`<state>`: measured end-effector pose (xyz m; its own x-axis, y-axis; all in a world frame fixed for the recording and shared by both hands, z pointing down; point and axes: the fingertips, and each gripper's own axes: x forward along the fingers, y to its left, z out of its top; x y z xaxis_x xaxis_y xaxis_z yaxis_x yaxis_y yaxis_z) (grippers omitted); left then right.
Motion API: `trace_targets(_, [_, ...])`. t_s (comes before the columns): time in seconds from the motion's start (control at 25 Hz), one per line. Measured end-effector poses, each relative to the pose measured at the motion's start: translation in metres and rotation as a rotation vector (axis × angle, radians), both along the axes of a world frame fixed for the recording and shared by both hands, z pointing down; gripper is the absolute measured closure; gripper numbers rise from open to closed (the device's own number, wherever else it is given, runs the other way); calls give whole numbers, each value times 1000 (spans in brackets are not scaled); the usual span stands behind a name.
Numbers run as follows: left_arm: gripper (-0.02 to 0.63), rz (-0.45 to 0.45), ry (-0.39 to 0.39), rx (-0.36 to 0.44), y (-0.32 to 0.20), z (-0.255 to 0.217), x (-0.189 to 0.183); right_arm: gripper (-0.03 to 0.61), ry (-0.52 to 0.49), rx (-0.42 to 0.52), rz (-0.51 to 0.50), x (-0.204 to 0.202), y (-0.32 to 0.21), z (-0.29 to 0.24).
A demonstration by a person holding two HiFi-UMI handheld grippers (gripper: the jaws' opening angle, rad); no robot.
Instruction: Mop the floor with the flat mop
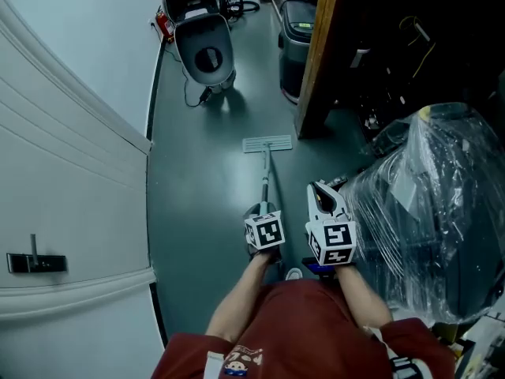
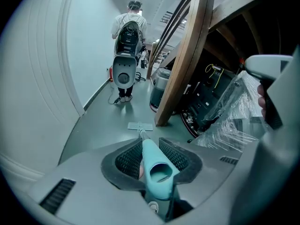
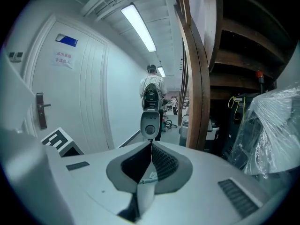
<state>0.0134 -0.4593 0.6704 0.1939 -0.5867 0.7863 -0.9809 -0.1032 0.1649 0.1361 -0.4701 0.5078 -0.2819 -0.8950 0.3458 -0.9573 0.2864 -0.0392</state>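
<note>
The flat mop lies along the grey-green floor; its pale flat head (image 1: 267, 144) rests ahead of me and its thin handle (image 1: 266, 181) runs back toward my left gripper (image 1: 263, 210). That gripper is shut on the mop handle's teal grip (image 2: 156, 163), which sits between the ribbed pads (image 2: 129, 158). From the left gripper view the mop head (image 2: 140, 126) shows small on the floor beyond the jaws. My right gripper (image 1: 320, 190) hovers just right of the handle, apart from it. Its jaws meet at the tips (image 3: 151, 145) with nothing between them.
A grey wheeled machine (image 1: 207, 50) stands ahead in the corridor, a person (image 2: 130, 22) behind it. A dark bin (image 1: 296, 46) and a slanted wooden beam (image 1: 319, 61) flank the right. A plastic-wrapped bulk (image 1: 430, 204) crowds my right; a white door (image 1: 71, 212) lines the left.
</note>
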Motion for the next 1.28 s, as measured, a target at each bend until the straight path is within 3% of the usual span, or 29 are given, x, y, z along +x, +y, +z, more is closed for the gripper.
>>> trace_targets(0.72, [488, -38, -34, 1, 185, -2, 42, 560, -44, 28, 21, 71, 183, -1])
trace_targets(1.28, [488, -49, -16, -19, 283, -13, 27, 560, -47, -4, 6, 48, 270, 0])
